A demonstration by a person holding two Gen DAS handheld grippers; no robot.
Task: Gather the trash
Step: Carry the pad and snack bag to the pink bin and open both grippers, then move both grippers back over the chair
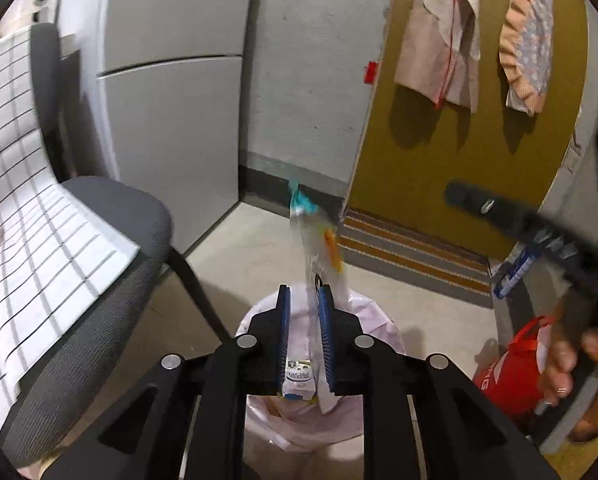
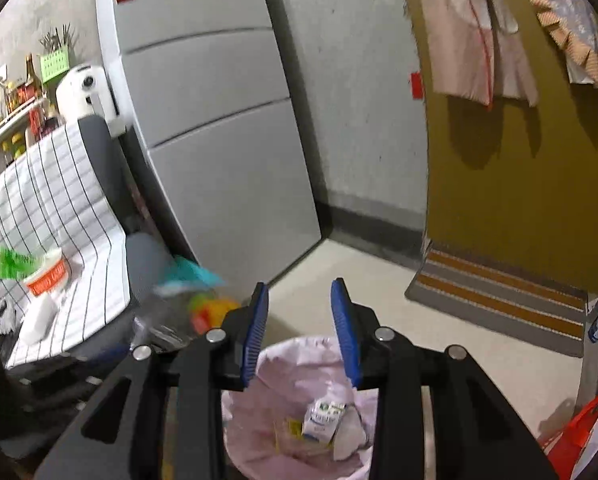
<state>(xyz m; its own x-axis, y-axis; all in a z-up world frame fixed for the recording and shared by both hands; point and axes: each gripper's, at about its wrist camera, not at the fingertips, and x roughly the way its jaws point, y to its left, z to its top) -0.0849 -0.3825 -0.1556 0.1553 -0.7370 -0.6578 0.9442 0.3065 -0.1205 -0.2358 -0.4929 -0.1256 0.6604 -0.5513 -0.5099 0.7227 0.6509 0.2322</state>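
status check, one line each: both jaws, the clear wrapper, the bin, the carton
left gripper: jaws narrow, clear wrapper between them, grip unclear
right gripper: jaws open, empty
clear wrapper: sticking up from the left jaws, above the bin, blurred
bin: pink liner, open, part filled
carton: lying inside the bin

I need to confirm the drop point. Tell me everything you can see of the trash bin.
The trash bin is round, lined with a thin pale pink plastic bag whose edge folds over the rim. It stands open on the light floor, beside the grey chair. Inside lie a small white carton and yellowish scraps. Both views look down into it; nothing visibly touches its rim.
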